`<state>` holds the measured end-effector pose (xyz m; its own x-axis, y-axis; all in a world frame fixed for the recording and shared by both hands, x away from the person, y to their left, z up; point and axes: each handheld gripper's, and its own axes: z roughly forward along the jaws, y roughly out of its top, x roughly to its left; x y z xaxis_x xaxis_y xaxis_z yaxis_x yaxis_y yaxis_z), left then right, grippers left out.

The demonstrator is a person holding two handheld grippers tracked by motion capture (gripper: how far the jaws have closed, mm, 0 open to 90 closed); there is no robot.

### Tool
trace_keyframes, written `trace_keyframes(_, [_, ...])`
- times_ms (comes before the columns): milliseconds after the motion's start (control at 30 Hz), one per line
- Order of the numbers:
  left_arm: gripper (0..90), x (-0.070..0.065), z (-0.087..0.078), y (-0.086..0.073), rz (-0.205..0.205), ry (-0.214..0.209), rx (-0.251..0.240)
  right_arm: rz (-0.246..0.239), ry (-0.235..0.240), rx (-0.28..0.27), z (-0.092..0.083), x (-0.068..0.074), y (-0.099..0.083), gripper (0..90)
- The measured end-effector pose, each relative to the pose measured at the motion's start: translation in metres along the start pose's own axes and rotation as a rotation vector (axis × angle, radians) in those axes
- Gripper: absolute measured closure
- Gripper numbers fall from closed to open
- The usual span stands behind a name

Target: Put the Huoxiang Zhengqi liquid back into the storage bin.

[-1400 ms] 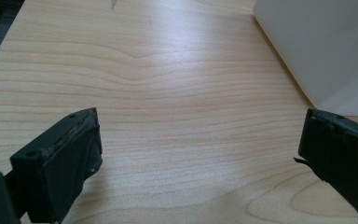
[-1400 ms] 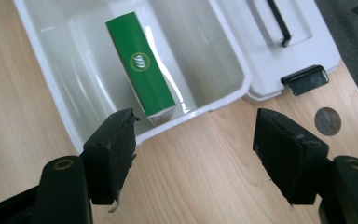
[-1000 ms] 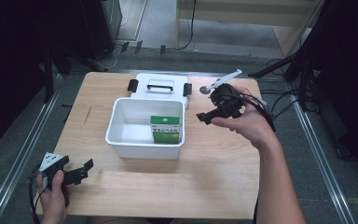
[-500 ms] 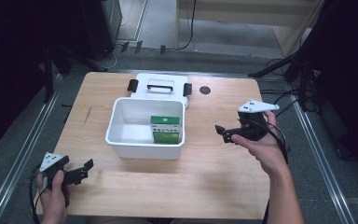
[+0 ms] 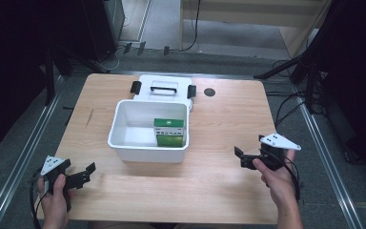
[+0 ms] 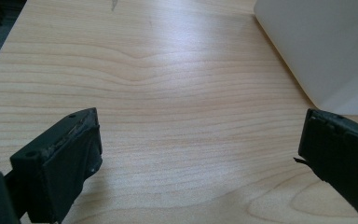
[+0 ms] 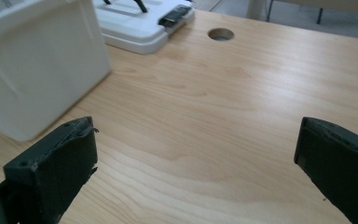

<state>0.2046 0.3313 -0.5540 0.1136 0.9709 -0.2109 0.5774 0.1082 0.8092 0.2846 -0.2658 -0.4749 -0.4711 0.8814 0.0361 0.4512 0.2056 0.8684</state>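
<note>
Black jaws on both tools stand wide apart with nothing between them, just bare wood grain under each. Left gripper (image 5: pixel 83 174) sits at the near left corner of the light wooden table (image 5: pixel 219 191), held low in the person's left hand (image 5: pixel 55 202); its own view has the white box wall coming in at far right. Right gripper (image 5: pixel 246 158) hovers near the right edge, gripped by the right hand (image 5: pixel 279 179), jaws pointing left toward the box. Between them, mid-table, is the open white rectangular plastic bin (image 5: pixel 147 149), well apart from both tools. Inside it, against the right wall, stands a green-and-white carton (image 5: pixel 169 131), upright as far as I can tell. Just behind the bin, touching or nearly so, lies the white plastic lid with a black handle and black side latches (image 5: pixel 162 88). A round cable hole in the tabletop (image 5: pixel 210 92) is to the right of the lid. Judgement: the carton looks light and stiffish but crushable, so pinch across its narrow faces near the top, gently. Bin is rigid, smooth, probably slippery; take it by the rim. Lid is best taken by the handle.
</note>
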Motion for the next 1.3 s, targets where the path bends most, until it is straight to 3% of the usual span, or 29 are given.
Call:
trace_keyframes(333, [0.3, 0.001, 0.000, 0.000, -0.006, -0.002, 0.000, 0.069, -0.060, 0.021, -0.006, -0.020, -0.047, 0.0])
trace_keyframes(767, [0.3, 0.001, 0.000, 0.000, -0.010, -0.004, -0.001, 0.145, -0.131, 0.029, -0.035, -0.038, -0.090, 0.0])
trace_keyframes(1000, [0.3, 0.001, 0.000, 0.000, -0.006, -0.004, 0.001, 0.162, -0.171, 0.029, -0.047, -0.042, -0.105, 0.4])
trace_keyframes(1133, [0.3, 0.001, 0.000, 0.000, -0.006, -0.002, 0.000, 0.158, -0.172, 0.031, -0.052, -0.043, -0.111, 0.4])
trace_keyframes(1300, [0.3, 0.000, 0.001, 0.000, -0.003, 0.002, 0.001, 0.187, -0.168, -0.007, -0.057, -0.045, -0.113, 0.4])
